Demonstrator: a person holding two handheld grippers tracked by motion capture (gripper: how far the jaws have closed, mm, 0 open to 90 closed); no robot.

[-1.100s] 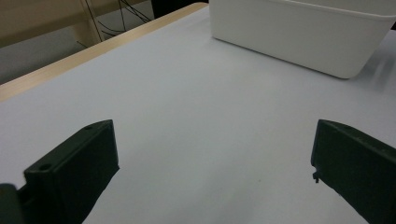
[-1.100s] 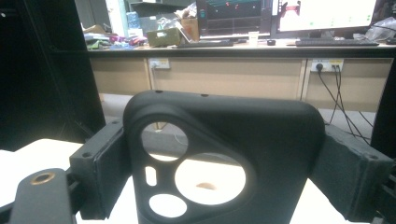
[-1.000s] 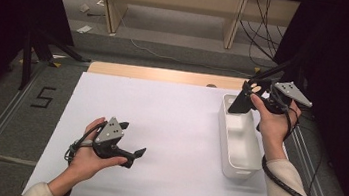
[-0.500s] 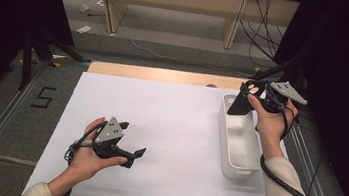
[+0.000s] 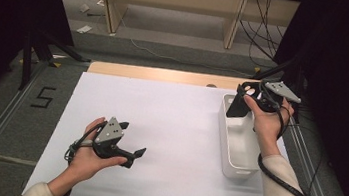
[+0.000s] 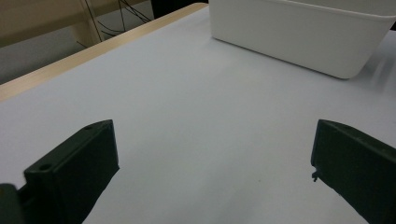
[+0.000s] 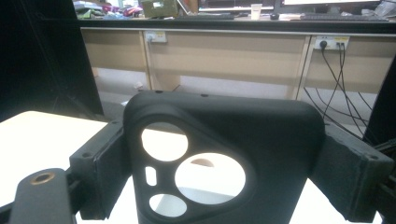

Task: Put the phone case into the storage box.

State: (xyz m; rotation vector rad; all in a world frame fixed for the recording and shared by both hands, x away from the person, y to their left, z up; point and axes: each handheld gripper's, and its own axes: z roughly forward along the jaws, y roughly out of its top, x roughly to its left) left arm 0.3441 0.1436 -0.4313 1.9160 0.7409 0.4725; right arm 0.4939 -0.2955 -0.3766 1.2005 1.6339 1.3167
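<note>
White paper covers the counter (image 5: pixel 174 123); well left of the white bin (image 5: pixel 237 141), the left tongs (image 5: pixel 129 143) rest gaping and empty. At the bin's far end, the right tongs (image 5: pixel 241 98) clamp a black phone case (image 7: pixel 219 158) by its side edges. It stands upright, long axis vertical, camera cutouts at top. Best lowered straight down, clear of the rim, before letting go.

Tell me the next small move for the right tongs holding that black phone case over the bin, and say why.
Probably carry the black phone case a little toward the table's middle and lower it onto the white sheet. The right tongs are shut on it, holding it above the white bin's far end, and the bin looks empty. The left tongs rest open, holding nothing.
</note>
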